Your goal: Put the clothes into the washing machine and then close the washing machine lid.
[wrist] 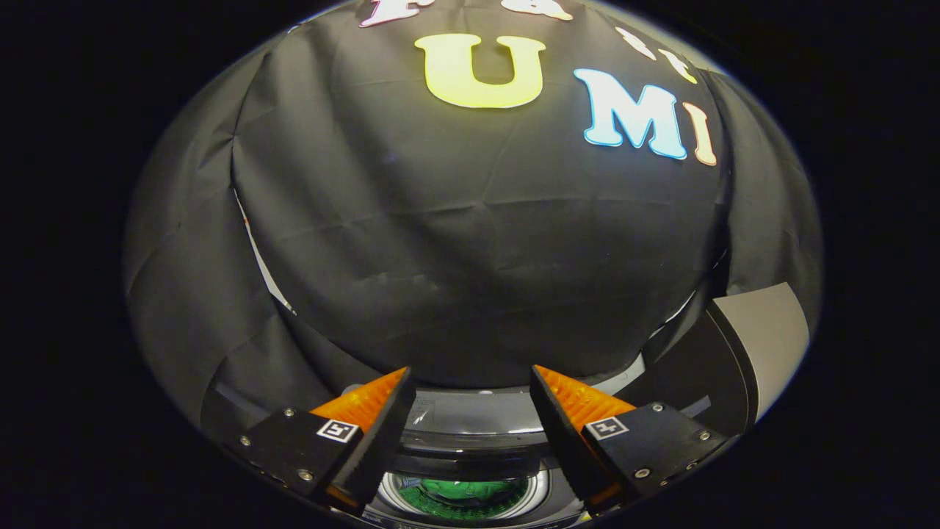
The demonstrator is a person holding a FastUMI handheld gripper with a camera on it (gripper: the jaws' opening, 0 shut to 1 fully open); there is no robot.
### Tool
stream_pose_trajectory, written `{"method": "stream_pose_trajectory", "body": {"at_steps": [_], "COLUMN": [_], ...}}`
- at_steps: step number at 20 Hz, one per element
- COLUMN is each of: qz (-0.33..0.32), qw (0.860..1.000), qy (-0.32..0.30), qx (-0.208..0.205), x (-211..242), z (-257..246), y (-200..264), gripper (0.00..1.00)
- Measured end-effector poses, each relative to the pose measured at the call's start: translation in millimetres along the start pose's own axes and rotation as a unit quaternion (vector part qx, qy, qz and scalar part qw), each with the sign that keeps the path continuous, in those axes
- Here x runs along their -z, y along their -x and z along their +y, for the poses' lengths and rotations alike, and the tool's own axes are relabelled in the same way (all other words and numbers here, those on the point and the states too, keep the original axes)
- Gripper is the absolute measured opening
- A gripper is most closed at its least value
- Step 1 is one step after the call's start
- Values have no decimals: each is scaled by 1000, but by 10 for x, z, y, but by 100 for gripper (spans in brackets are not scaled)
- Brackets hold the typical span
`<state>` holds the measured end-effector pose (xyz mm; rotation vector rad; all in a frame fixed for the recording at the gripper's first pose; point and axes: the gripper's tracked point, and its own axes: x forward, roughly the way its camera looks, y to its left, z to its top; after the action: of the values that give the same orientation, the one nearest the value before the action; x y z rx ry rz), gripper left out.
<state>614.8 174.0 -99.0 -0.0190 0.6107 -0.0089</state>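
No readable writing shows on the machine; each finger carries a small square black-and-white marker, too small to make out. The gripper [471, 400] is spread wide with nothing between its fingers. Low in the frame, between and below the fingers, sits the washer [470, 433], dark and glossy on top with a pale rim round its drum [540, 494]. Inside the drum lies green clothing [463, 494], bunched, with a dotted or ribbed green surface around it. At the lower right, beyond the right finger, the raised lid [764, 345] stands open, grey outside with a dark inner edge. Black cloth [470, 242] hangs behind it all.
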Motion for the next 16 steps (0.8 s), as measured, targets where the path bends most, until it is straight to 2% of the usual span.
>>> {"method": "stream_pose_trajectory", "body": {"at_steps": [16], "qz": [-7], "qw": [1000], "qy": [0], "qx": [-5], "x": [443], "z": [20], "y": [292], "gripper": [97]}}
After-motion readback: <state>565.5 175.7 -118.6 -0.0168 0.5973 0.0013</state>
